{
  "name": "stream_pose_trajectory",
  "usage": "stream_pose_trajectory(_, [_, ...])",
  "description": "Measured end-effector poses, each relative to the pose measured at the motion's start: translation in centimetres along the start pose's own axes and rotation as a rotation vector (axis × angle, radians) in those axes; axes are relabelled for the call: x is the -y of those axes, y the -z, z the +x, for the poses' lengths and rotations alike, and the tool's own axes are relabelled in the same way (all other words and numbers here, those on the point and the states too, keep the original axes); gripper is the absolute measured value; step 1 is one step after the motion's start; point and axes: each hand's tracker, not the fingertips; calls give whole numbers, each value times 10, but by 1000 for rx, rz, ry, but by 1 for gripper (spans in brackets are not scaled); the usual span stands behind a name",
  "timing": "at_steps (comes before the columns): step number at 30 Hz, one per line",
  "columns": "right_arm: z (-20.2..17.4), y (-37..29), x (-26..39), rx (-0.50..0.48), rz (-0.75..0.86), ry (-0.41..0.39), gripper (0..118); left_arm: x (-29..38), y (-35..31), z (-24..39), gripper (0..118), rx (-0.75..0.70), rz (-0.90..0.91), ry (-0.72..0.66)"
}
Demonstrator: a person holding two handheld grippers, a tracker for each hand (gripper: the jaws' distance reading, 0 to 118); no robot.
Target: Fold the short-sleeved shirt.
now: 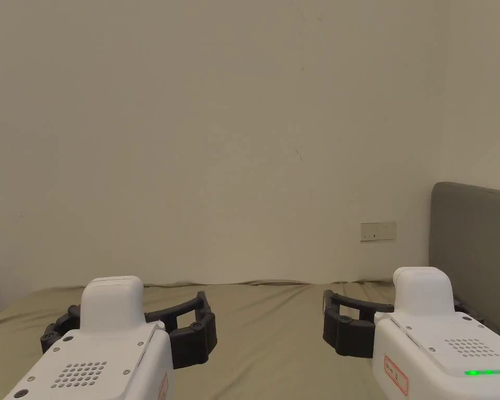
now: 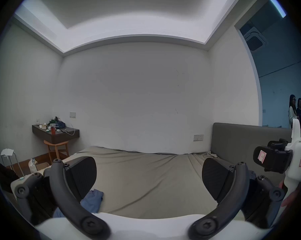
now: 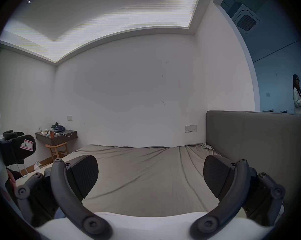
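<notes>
**Observer:** Where do you stand?

**Me:** I have both tools level above the bed (image 1: pixel 264 333), aimed at the far wall. My left hand-held gripper (image 2: pixel 148 178) has its jaws spread wide with nothing between them; my right hand-held gripper (image 3: pixel 150 176) is the same, wide and empty.

**Observer:** And the shirt?

**Me:** I think it's the blue fabric (image 2: pixel 92 201) bunched low in the left gripper view, just beside that gripper's left jaw and partly hidden by it. I can't make out a collar or sleeves, so I'm only guessing it's the shirt.

**Observer:** What could go wrong?

**Me:** My head camera is looking over it, so I'd be reaching nearly blind. With the cloth bunched, I might pinch several layers, or catch the bedsheet too and drag both. I'd tilt down first.
</notes>
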Motion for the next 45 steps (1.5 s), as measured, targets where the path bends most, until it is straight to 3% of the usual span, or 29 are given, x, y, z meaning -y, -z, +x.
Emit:
stream_pose_trajectory(10, [-5,-1,-5,-3,17,-14,118,-1,5,8,118,-116,-34,159])
stream_pose_trajectory(15, [-6,-2,-5,-2,17,-18,118,1,6,5,118,-28,-65,89])
stream_pose_trajectory(26, [-7,-1,-3,-3,10,-16,118,1,4,7,118,-71,-38,135])
stream_pose_trajectory(45, [-8,-6,-8,0,23,-6,118,-3,-5,-1,118,-35,24,48])
